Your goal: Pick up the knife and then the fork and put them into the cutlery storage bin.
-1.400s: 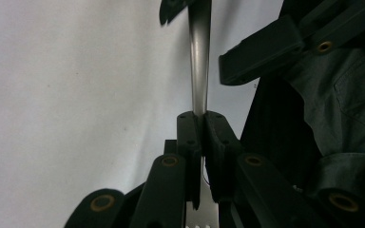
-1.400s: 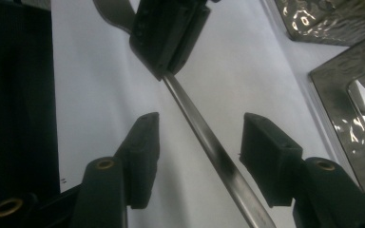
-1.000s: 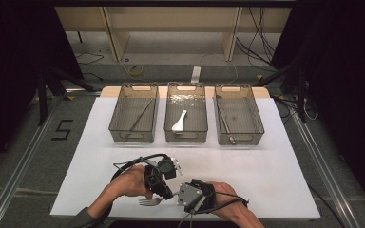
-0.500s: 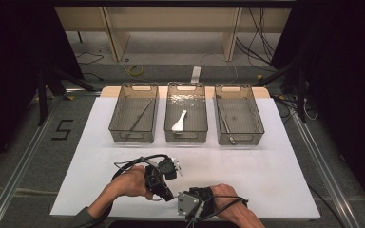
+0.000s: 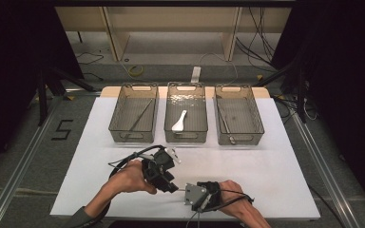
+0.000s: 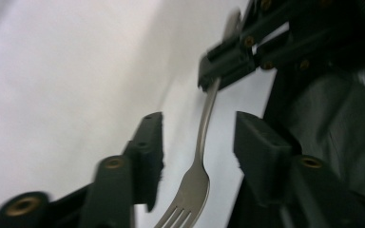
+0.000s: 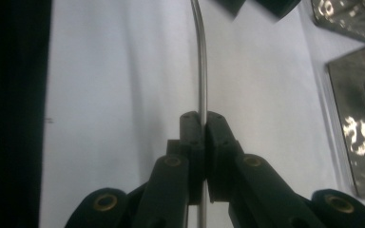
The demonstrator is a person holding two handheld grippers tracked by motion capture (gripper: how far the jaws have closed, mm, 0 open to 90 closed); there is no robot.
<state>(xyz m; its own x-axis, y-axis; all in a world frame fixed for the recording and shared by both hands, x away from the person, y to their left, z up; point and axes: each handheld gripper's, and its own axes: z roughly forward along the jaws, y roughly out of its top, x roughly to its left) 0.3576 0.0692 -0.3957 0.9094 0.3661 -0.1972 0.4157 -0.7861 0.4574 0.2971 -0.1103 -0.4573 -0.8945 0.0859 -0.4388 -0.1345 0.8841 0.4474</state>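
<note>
Mid hand-over, by the look of it; fork (image 6: 200,142) clamped by the handle in the right gripper (image 7: 200,124), its tines lying between the left gripper (image 6: 197,142) jaws, which have just been opening and stand apart, clear of the metal; sorting into one of the three bins (image 5: 186,137) beyond both grippers left to do. Thin polished steel, curved neck; matte black pads; smooth white worktop (image 5: 275,161); clear smoky plastic bins.

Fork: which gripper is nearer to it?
Right. The right gripper is shut on the fork handle; the left gripper has just been opening, its jaws either side of the neck, not touching.
</note>
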